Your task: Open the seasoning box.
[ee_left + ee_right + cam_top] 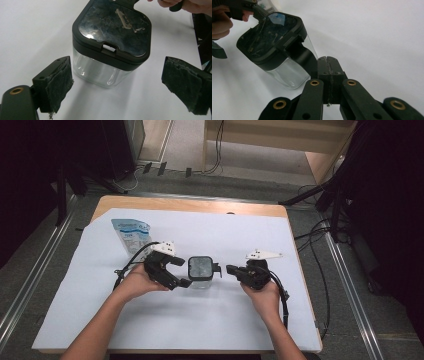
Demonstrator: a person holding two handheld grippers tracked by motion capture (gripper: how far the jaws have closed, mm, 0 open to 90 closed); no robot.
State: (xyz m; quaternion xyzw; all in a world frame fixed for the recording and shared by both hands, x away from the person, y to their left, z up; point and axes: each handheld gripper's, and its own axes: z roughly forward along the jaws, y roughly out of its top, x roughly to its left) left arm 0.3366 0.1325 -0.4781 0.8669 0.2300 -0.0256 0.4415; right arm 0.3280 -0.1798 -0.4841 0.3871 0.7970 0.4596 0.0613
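The clear container (201, 271) with its dark lid (115, 23) stands mid-sheet, well in from every edge. Your left gripper (117, 85) gapes beside it; your right gripper (328, 72) is pressed together, empty. Expect rigid, slick walls, so clamp the flat sides below the lid.

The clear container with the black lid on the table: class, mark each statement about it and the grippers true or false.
1. The container has its lid closed. True.
2. The left gripper is shut. False: its jaws stand wide open, apart from the container.
3. The right gripper is shut. True.
4. The container lies on its side. False: it stands upright.
5. A blue-printed pouch lies on the white sheet. True.
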